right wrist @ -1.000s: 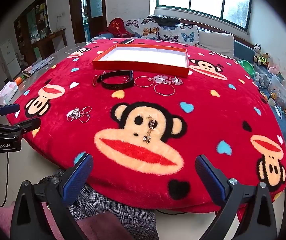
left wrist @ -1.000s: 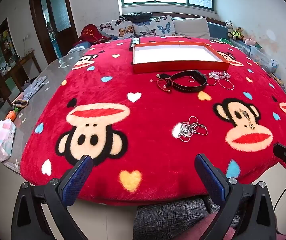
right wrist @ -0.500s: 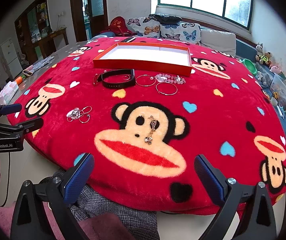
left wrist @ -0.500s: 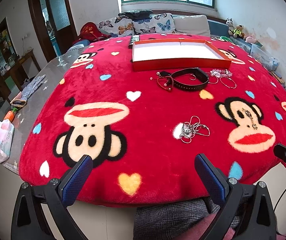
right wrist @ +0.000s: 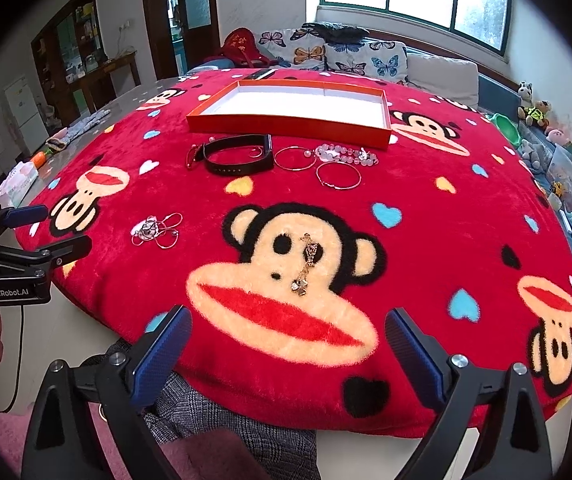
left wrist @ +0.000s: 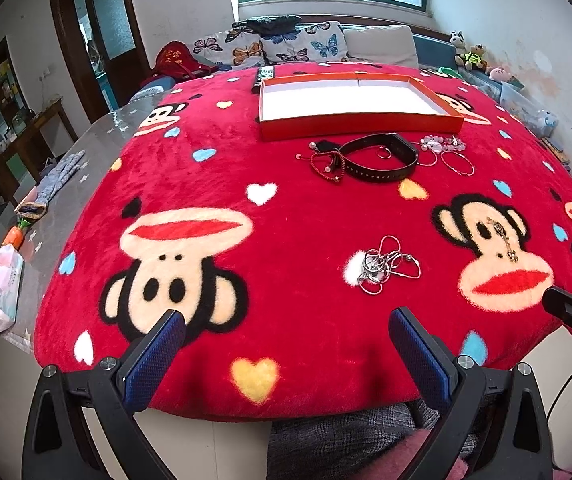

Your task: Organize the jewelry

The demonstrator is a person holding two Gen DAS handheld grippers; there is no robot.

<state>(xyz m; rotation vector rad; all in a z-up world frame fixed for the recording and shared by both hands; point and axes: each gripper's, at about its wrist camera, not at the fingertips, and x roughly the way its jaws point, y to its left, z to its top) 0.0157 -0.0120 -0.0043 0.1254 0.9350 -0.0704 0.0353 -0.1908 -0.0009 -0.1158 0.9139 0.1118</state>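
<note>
Left wrist view shows I've edged closer to the silver chain tangle (left wrist: pixel 386 266), both my tools (left wrist: pixel 286 344) (right wrist: pixel 288 340) wide and empty, orange tray (left wrist: pixel 360 124) still unfilled.

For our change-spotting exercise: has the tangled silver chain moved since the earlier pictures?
No: the silver chain still lies against the same white heart print.

Left gripper (left wrist: pixel 286 344) points forward, its two blue-padded fingers (left wrist: pixel 153 354) spread wide apart with nothing between them. Right gripper (right wrist: pixel 288 344) is posed the same way, fingers (right wrist: pixel 416 354) wide apart and empty. The two are held side by side, level.
</note>
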